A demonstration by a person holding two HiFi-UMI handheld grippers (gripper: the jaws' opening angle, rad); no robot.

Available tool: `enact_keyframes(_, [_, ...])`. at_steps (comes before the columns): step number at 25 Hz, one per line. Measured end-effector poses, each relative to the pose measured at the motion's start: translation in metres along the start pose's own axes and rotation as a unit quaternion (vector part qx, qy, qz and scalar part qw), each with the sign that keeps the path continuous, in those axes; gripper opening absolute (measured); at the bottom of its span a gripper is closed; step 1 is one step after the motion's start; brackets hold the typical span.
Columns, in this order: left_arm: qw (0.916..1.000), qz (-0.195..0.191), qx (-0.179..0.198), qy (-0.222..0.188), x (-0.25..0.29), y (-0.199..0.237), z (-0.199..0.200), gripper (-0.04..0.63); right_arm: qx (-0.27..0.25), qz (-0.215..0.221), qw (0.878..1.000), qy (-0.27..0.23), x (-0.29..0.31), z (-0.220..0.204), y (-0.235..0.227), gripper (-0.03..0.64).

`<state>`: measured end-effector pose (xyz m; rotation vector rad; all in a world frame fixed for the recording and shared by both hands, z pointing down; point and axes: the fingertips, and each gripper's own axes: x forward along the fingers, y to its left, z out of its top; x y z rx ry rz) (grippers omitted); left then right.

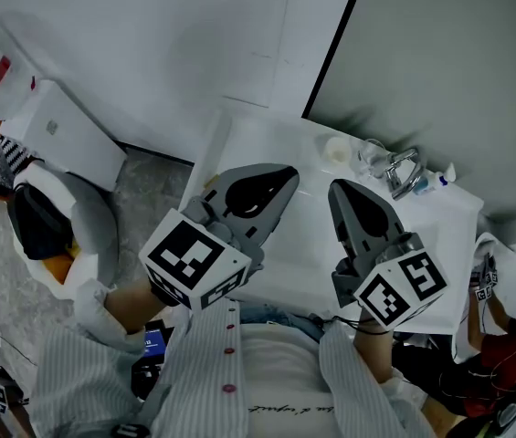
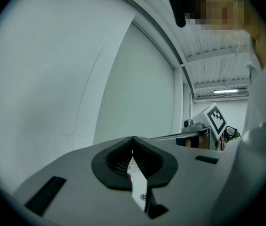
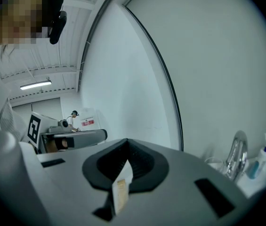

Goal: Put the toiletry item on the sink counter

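Both grippers are held up side by side over the white sink counter (image 1: 267, 144). In the head view my left gripper (image 1: 287, 179) has its jaws together with nothing between them. My right gripper (image 1: 339, 190) is likewise shut and empty. In the left gripper view the left gripper's (image 2: 133, 139) pads meet in a closed line. The right gripper view shows the same for the right gripper (image 3: 127, 141). A small white bottle with blue liquid (image 1: 441, 181) (image 3: 263, 158) stands by the chrome faucet (image 1: 405, 173) (image 3: 235, 154) at the counter's far right, apart from both grippers.
A white cup (image 1: 337, 151) and a clear glass (image 1: 371, 158) stand left of the faucet. A toilet (image 1: 52, 213) with its white tank (image 1: 61, 135) is on the left. Another person in red (image 1: 511, 336) is at the lower right. A wall rises behind the counter.
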<state>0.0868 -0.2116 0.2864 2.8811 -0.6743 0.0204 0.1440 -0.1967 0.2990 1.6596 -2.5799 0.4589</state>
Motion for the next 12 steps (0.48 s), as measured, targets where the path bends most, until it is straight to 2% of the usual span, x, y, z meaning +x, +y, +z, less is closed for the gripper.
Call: enact_keyframes(12, [1.0,-0.006,0.004,0.004,0.0021,-0.0035,-0.0054,0.017,0.0,-0.003,1.0,0.004,-0.002,-0.0053,-0.0022,0.009])
